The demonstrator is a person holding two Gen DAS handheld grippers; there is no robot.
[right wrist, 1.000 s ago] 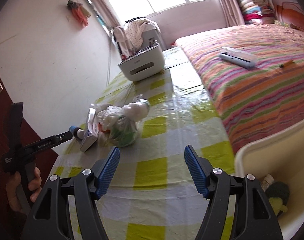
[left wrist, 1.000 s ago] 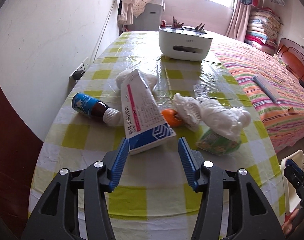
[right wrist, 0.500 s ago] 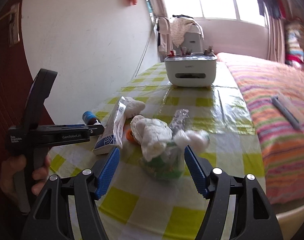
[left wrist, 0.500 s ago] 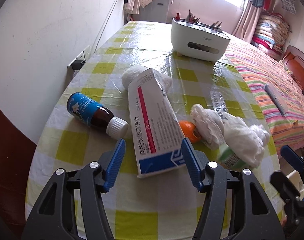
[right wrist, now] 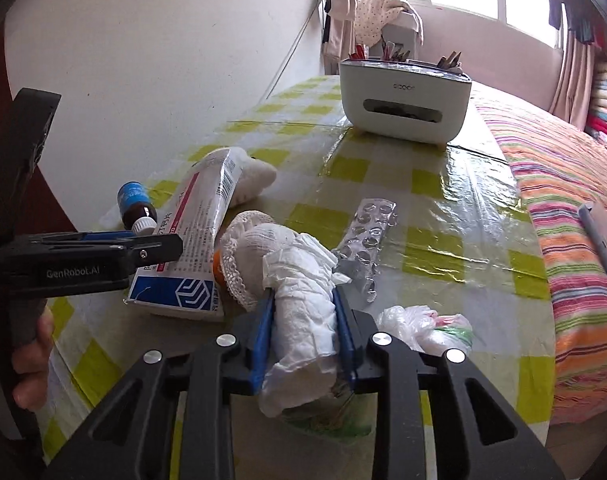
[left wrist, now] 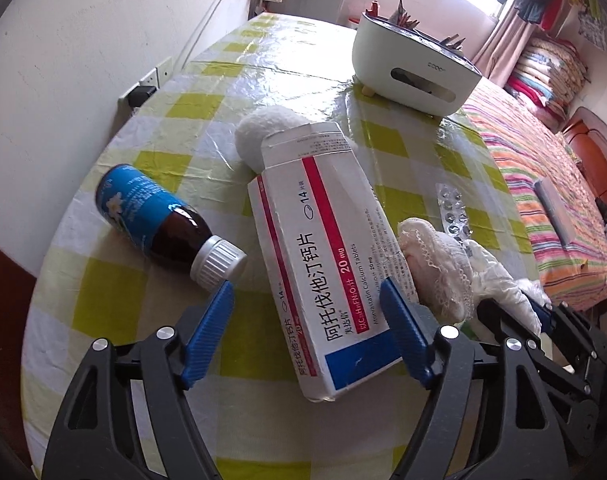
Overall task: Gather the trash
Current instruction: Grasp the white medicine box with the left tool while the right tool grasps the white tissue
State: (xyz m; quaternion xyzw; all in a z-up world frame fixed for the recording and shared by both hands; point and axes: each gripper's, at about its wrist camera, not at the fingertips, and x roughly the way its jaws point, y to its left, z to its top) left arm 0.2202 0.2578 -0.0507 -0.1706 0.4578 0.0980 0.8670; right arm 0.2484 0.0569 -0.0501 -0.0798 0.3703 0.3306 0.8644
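A white medicine box with a red stripe lies on the checked table, its near end between the open fingers of my left gripper. A brown bottle with a blue label and white cap lies left of it. My right gripper is shut on a crumpled white tissue wad. The medicine box, a lacy white ball, an empty blister pack and a crumpled plastic bag lie around it. The left gripper shows from the side.
A white organiser box with pens stands at the far end of the table. A white soft lump lies behind the medicine box. A bed with a striped cover runs along the right. The wall is on the left.
My left gripper moved forward so the medicine box end now sits between its open fingers. My right gripper swung over to the trash pile and closed on the tissue wad.
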